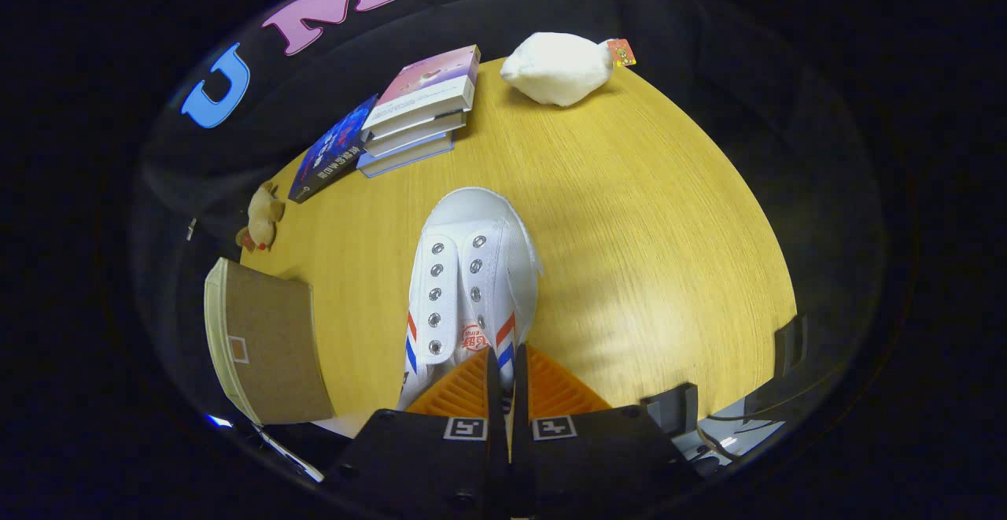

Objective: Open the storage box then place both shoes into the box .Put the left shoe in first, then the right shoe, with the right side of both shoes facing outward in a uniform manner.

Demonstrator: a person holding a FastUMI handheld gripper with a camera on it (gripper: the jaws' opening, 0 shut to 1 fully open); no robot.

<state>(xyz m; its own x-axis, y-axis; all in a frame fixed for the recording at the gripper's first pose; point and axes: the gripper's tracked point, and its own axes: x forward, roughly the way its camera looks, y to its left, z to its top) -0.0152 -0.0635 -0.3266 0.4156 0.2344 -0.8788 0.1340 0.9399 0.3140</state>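
Observation:
A white canvas shoe (472, 276) with metal eyelets and red and blue side stripes points away from me over the wooden table (629, 229). My gripper (503, 363) is shut on the shoe's heel-side collar, the fingers pressed close together on the thin canvas edge. The shoe's heel is hidden behind the fingers. To the left of the shoe stands a brown cardboard storage box (267, 347) with a pale rim; its lid side faces me and I cannot tell whether it is open.
A stack of books (421, 111) and a dark book (330, 150) lie at the table's far left. A white plush toy (558, 68) rests at the far edge. A small tan plush (263, 217) sits beyond the box. Black clamps (673, 406) stick up at the near right edge.

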